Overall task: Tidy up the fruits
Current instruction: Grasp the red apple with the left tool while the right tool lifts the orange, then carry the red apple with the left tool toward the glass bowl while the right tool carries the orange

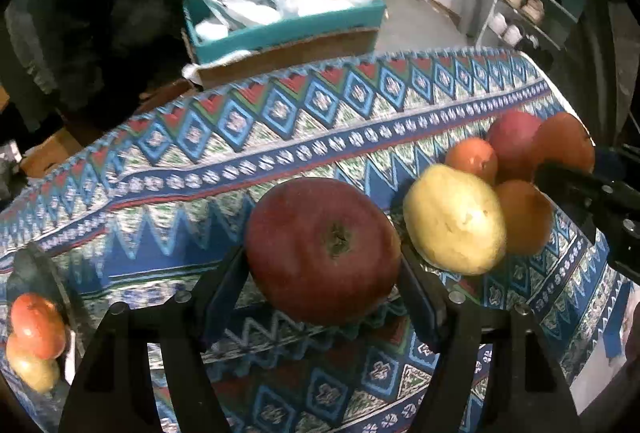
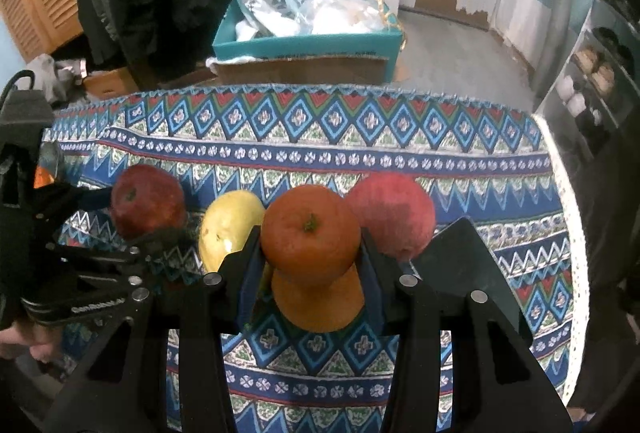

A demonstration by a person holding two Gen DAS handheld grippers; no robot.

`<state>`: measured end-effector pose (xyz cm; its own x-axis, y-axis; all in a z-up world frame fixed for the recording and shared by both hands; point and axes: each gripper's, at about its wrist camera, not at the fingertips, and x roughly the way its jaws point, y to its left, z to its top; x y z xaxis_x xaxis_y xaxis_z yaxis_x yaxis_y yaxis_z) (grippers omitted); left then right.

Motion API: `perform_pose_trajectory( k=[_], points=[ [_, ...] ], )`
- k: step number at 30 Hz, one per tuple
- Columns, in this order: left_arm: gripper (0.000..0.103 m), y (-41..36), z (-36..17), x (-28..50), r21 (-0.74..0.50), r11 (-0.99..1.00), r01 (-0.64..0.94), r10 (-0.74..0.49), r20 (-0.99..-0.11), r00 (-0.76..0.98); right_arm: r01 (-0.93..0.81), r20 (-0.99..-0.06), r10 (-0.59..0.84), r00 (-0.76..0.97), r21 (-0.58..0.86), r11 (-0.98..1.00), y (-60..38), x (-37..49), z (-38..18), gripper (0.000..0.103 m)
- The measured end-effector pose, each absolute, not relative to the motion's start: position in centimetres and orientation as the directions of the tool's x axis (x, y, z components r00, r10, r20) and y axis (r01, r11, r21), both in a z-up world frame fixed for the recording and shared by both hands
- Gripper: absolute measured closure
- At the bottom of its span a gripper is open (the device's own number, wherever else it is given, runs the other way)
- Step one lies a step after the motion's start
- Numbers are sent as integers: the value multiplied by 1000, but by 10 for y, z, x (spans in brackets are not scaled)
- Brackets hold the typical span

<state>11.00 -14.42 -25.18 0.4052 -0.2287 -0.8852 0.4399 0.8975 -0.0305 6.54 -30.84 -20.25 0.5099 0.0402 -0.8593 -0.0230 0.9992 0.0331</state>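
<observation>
Black left gripper (image 1: 324, 265) fingers are seen closed against one dark red round apple (image 1: 322, 249) on the blue patterned woven cloth (image 1: 248, 137). One orange (image 2: 310, 233) is clamped by the right gripper (image 2: 310, 253) above a second orange (image 2: 320, 307). Counted beside them: one yellow pear (image 2: 228, 225), one pinkish-red apple (image 2: 394, 213).
</observation>
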Motion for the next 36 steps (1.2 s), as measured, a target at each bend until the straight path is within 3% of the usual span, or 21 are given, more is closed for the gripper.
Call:
perform_pose_trajectory(
  k=[36],
  points=[
    [28, -60, -98, 44, 0, 945, 326, -233, -700, 675, -97, -676, 41, 736, -45, 994, -253, 32, -78, 59]
  ],
)
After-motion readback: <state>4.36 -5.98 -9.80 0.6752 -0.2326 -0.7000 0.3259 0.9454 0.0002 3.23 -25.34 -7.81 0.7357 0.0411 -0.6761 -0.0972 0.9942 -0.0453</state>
